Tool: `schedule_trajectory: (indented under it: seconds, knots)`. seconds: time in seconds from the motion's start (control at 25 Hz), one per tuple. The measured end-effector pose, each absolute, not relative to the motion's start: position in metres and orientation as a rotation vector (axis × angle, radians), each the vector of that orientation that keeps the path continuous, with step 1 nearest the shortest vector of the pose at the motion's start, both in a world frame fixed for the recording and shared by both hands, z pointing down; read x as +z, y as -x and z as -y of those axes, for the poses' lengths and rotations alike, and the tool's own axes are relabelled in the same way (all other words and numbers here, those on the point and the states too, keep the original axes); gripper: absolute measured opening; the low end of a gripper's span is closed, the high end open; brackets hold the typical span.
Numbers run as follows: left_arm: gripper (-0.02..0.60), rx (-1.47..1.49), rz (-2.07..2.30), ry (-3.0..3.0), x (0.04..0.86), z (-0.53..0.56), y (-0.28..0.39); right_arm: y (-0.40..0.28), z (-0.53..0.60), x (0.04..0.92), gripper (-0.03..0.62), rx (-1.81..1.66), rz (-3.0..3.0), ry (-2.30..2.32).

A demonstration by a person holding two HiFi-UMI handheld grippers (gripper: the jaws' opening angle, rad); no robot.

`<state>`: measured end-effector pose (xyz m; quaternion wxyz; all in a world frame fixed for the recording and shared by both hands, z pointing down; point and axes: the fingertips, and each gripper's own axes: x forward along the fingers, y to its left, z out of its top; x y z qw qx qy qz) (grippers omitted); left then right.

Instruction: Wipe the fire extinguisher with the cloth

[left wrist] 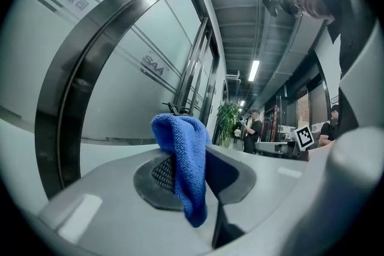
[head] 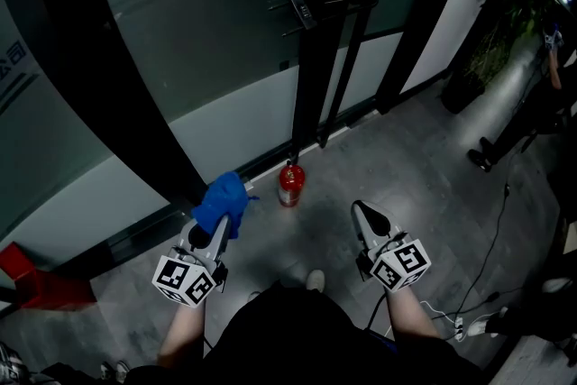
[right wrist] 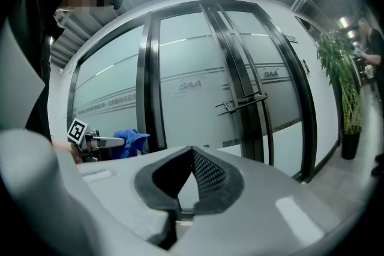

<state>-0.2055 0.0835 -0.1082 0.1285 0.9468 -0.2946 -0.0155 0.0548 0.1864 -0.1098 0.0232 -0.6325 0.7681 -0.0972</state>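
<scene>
A small red fire extinguisher [head: 289,185] stands upright on the grey floor, close to the foot of the glass wall. My left gripper [head: 219,216] is held low to its left, shut on a blue cloth [head: 222,201] that bunches over the jaw tips. In the left gripper view the cloth [left wrist: 186,171] hangs pinched in the left gripper [left wrist: 187,156]. My right gripper [head: 364,214] hovers to the extinguisher's lower right, shut and holding nothing; its tips meet in the right gripper [right wrist: 192,154] view, where the cloth [right wrist: 129,139] shows at left. Neither gripper view shows the extinguisher.
A frosted glass wall with black frames and a door handle [head: 311,9] runs behind the extinguisher. A red object [head: 36,284] lies at lower left. At the right are a potted plant [head: 500,22], a standing person [head: 541,104] and a cable [head: 491,248] on the floor.
</scene>
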Motion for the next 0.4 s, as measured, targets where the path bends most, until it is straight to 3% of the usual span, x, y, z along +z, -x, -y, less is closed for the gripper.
schedule_trajectory:
  seconds: [0.4]
  knots:
    - [0.080, -0.021, 0.801, -2.757, -0.100, -0.085, 0.190, -0.073, -0.182, -0.107, 0.003, -0.290, -2.364, 1.991]
